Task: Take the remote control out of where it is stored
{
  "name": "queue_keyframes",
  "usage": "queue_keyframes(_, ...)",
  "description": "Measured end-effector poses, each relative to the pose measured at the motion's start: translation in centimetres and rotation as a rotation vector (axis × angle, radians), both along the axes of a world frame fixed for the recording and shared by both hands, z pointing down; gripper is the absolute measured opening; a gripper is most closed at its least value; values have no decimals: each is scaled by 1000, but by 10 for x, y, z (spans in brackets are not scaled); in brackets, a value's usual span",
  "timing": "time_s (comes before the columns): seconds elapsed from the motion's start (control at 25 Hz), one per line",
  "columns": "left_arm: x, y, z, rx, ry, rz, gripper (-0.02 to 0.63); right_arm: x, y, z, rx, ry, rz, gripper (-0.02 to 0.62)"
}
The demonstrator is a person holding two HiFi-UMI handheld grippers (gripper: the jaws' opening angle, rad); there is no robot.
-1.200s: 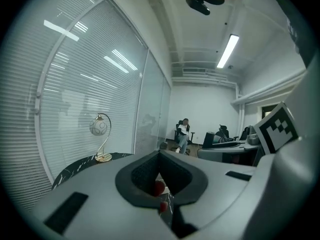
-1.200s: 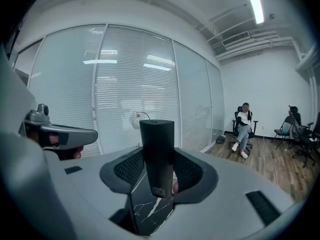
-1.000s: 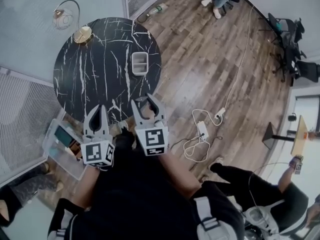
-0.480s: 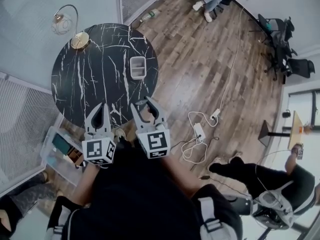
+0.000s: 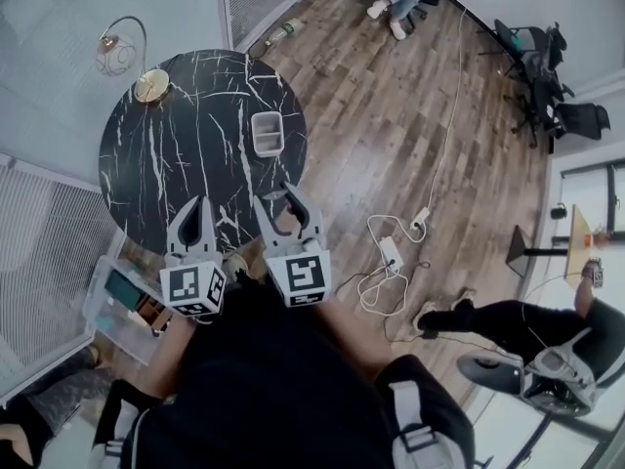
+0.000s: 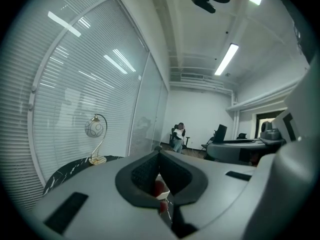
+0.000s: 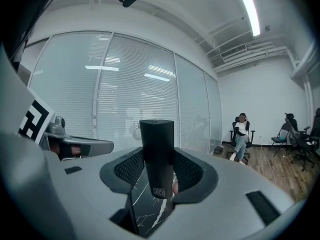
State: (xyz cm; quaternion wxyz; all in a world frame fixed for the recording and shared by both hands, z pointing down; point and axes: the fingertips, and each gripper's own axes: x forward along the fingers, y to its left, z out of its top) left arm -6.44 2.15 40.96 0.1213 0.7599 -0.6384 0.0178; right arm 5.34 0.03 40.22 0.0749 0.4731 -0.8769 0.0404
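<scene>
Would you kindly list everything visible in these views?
table: one, black marble, centre left.
tray: one, white, on table's right side.
lamp: one, white globe, table's far edge.
clear bin: one, floor, lower left.
power strip: one, white, floor, right of table.
office chairs: several, black, upper right.
bystanders: several, room's edges.
remote control: one, black, in the right gripper.
left gripper: one, grey, shut.
right gripper: one, grey, gripping the remote control.

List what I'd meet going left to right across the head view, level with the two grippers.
clear storage box → left gripper → right gripper, jaws closed on the remote control → white power strip → seated person's leg
</scene>
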Motion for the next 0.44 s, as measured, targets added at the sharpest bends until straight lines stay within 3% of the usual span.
queue_keyframes(0.44,-2,-3,6,-14,24,3,-3,-1,-5,-4,9,5,10,183)
